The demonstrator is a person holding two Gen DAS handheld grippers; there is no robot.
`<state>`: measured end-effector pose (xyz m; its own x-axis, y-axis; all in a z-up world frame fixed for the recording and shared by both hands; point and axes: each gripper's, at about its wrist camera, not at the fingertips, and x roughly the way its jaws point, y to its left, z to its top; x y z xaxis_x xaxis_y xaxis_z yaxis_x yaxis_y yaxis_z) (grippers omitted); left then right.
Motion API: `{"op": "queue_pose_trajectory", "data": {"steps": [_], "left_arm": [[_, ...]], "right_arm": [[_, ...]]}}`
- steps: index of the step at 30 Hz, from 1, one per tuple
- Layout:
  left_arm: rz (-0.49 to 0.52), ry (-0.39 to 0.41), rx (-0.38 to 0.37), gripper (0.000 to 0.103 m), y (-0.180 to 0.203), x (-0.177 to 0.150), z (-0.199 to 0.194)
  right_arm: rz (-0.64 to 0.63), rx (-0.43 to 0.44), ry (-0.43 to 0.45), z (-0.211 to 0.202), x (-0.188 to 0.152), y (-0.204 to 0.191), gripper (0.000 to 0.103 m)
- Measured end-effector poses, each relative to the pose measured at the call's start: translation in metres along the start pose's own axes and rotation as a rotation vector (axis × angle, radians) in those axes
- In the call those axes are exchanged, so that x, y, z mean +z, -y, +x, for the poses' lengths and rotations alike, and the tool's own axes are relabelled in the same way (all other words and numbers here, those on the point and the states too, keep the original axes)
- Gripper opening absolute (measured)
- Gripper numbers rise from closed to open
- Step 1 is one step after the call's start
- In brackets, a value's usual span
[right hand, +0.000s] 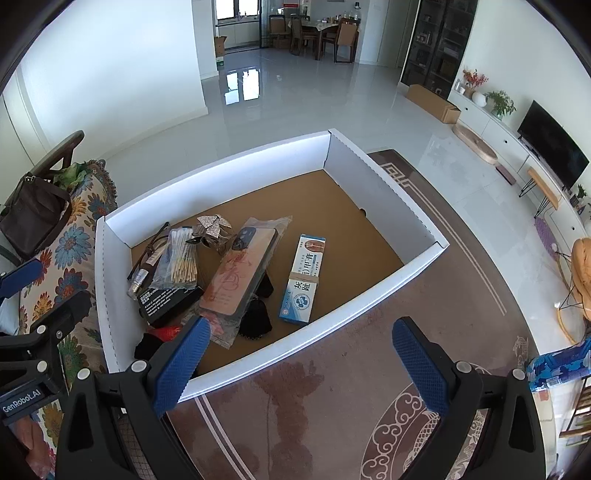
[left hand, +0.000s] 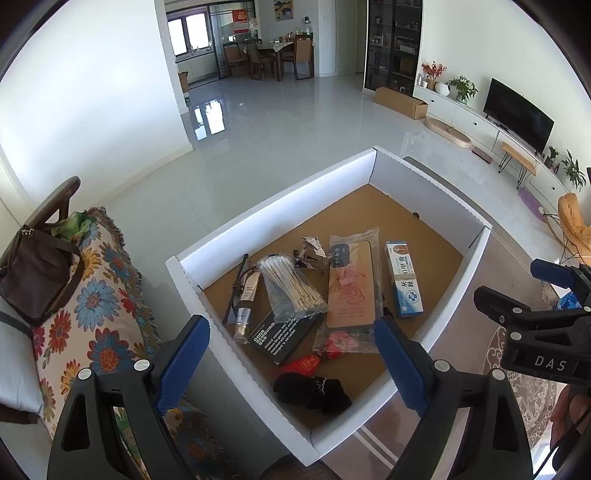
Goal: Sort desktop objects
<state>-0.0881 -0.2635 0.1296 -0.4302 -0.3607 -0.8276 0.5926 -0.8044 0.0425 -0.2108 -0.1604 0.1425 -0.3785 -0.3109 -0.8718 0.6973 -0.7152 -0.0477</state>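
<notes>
Holding one white tray (left hand: pixel 258 206): one toothpaste box (left hand: pixel 404 278), one swab bag (left hand: pixel 291 286); both jaws apart.

Ahead of the fingers stretches a glossy white tiled floor (left hand: pixel 280 122) that mirrors a bright window (left hand: pixel 188 33). Beyond it stand a dining table (left hand: pixel 275 50) with wooden chairs and a dark glass cabinet (left hand: pixel 393 44). To the right of the fingers a television (left hand: pixel 517 114) sits on a low white sideboard (plants along its top). Left of them lies a floral throw (left hand: pixel 99 295); beneath them, a patterned rug (right hand: pixel 332 387).
</notes>
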Motion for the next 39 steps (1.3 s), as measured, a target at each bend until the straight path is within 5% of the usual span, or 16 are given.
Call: {"op": "queue_pose_trajectory", "data": {"steps": [16, 32, 34, 39], "left_arm": [[-0.025, 0.005, -0.003, 0.091, -0.003, -0.002, 0.006], [-0.039, -0.005, -0.035, 0.091, -0.007, -0.001, 0.006], [-0.037, -0.004, -0.064, 0.103, -0.007, -0.001, 0.005], [-0.058, 0.075, -0.088, 0.103, -0.01, -0.005, -0.007]], "right_arm": [[0.01, -0.037, 0.104, -0.012, 0.006, -0.003, 0.099], [-0.016, -0.028, 0.096, -0.007, 0.007, -0.015, 0.099], [-0.018, -0.028, 0.092, -0.004, 0.007, -0.016, 0.099], [-0.013, -0.018, 0.089, 0.003, 0.007, -0.017, 0.099]]}}
